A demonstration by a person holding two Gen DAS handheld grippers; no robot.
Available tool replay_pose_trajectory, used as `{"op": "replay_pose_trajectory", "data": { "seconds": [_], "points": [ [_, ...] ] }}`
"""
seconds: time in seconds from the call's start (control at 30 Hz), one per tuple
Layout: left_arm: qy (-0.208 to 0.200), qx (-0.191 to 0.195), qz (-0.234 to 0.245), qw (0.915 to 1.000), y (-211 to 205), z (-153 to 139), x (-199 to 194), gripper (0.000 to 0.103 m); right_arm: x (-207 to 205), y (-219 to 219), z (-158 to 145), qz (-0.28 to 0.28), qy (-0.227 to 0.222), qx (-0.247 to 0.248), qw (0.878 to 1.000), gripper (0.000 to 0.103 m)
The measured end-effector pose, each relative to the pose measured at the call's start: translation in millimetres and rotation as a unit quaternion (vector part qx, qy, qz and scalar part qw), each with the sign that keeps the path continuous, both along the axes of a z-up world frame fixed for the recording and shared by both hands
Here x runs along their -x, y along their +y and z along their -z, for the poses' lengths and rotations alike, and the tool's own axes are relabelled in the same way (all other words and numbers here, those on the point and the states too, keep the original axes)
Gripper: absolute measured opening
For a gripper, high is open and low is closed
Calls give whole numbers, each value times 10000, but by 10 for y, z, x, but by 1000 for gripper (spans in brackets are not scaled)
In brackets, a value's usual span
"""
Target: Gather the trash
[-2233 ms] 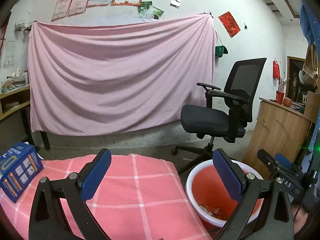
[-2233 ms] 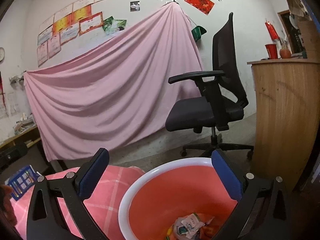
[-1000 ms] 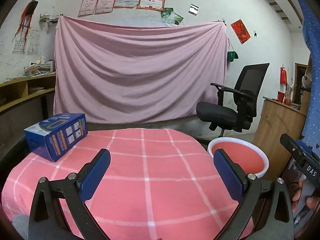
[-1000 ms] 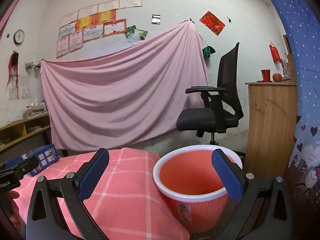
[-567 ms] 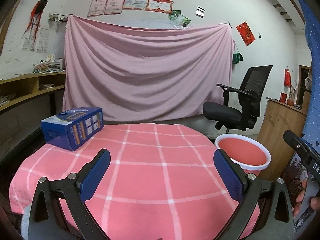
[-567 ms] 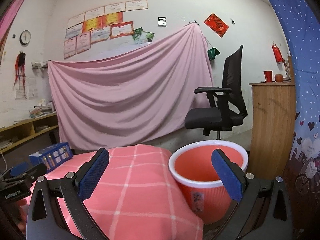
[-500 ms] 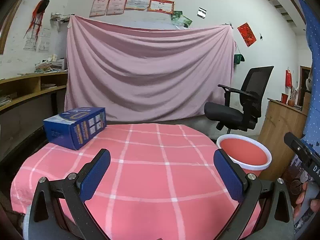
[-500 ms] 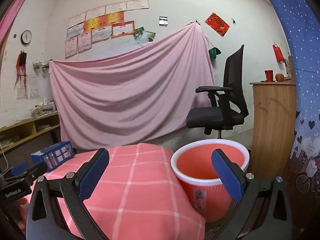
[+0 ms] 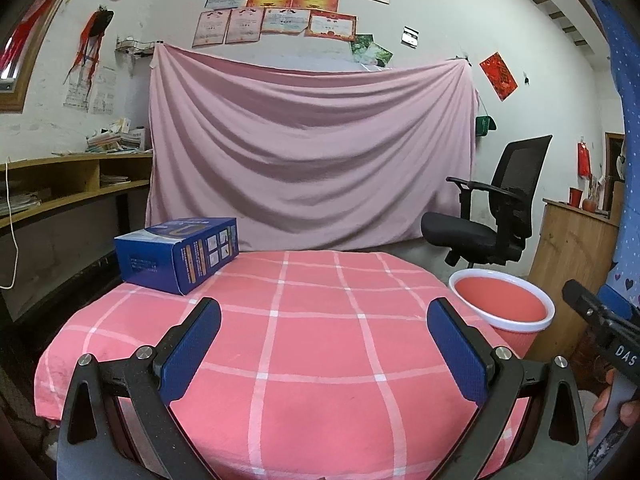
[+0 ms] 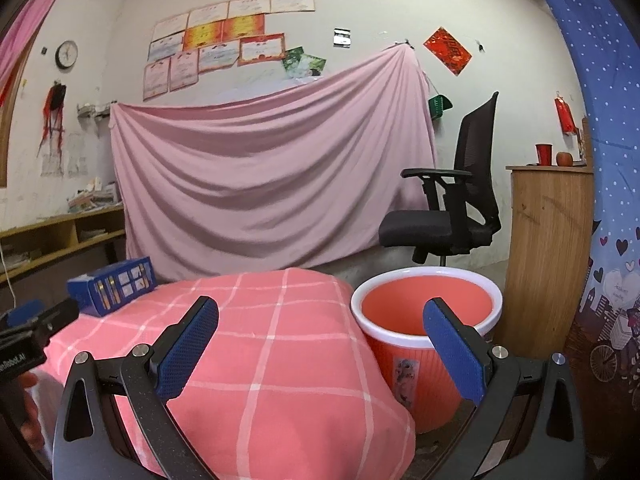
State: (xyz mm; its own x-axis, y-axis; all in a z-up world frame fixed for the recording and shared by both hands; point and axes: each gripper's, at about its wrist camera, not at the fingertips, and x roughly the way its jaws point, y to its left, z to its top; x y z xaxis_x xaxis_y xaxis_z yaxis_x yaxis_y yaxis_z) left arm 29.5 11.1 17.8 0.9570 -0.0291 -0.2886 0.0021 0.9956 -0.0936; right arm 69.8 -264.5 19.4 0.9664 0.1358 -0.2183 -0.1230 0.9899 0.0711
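Note:
A red bin with a white rim (image 9: 505,305) stands on the floor at the table's right side; it also shows in the right wrist view (image 10: 428,312). Its inside bottom is hidden. A blue box (image 9: 178,254) lies at the far left of the round table with the pink checked cloth (image 9: 316,336); the box also shows in the right wrist view (image 10: 114,286). My left gripper (image 9: 322,346) is open and empty above the table's near edge. My right gripper (image 10: 320,346) is open and empty, level with the bin's rim, near the table's right edge.
A black office chair (image 9: 486,224) stands behind the bin. A wooden cabinet (image 10: 550,248) is to the bin's right. A pink sheet (image 9: 308,160) hangs on the back wall. Wooden shelves (image 9: 60,188) run along the left wall.
Both grippers have pulled back and up from over the bin. The whole table and the blue box have come into view. Both grippers stayed open.

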Motion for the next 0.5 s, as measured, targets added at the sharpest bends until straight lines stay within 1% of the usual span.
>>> {"op": "replay_pose_trajectory", "data": {
  "seconds": [0.17,0.5],
  "points": [
    [141,-36,28,9999,-40,116,-49,101,-74,32,89,-1,122,127,9998,103],
    [173,-58,26,9998,-69,162,-84,101,-93,-5,107,-50,177,128,9997,103]
  ]
}}
